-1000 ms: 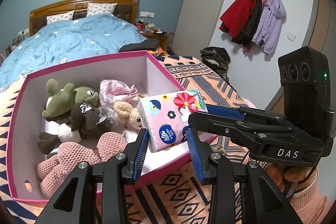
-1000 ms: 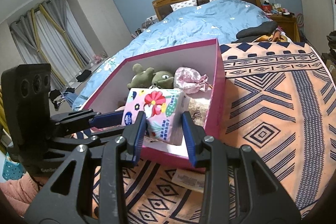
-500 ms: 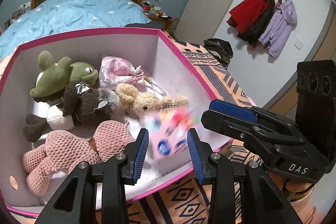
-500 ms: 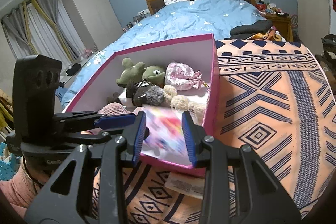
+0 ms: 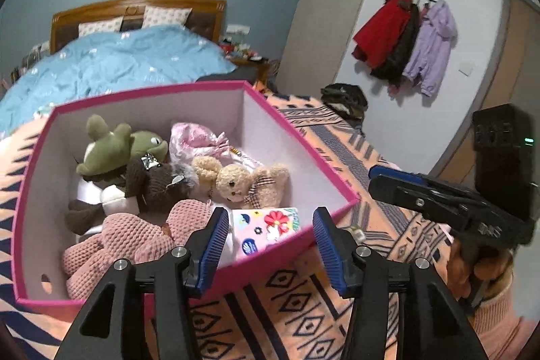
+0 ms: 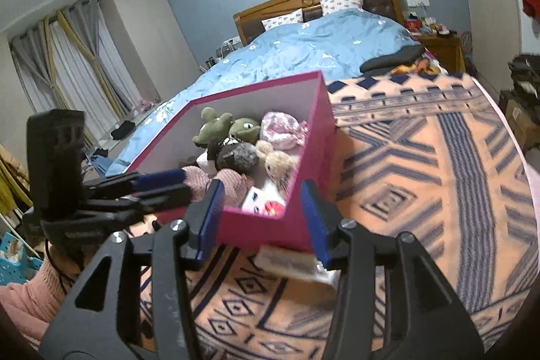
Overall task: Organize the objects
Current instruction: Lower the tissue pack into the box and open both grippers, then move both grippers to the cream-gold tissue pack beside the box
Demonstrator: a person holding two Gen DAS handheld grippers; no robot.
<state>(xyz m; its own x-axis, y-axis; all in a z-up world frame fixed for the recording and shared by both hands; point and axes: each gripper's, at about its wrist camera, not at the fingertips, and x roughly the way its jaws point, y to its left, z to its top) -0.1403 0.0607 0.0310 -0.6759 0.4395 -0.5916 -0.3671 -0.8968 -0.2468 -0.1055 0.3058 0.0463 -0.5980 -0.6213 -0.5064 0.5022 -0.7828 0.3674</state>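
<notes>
Left wrist view: the tissue pack [image 5: 266, 230], held between both tools a second ago, now lies inside the pink box [image 5: 297, 134] beside the plush toys. The left tool [image 5: 268, 248] and right tool [image 6: 261, 218] both stand apart and empty, so this item looks stowed.

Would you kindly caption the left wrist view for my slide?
Open left gripper above floral tissue pack lying in pink toy box.

Patterned orange blanket [image 6: 422, 191] carries pink box [image 5: 290, 245], paper packet [image 6: 293, 264].
</notes>
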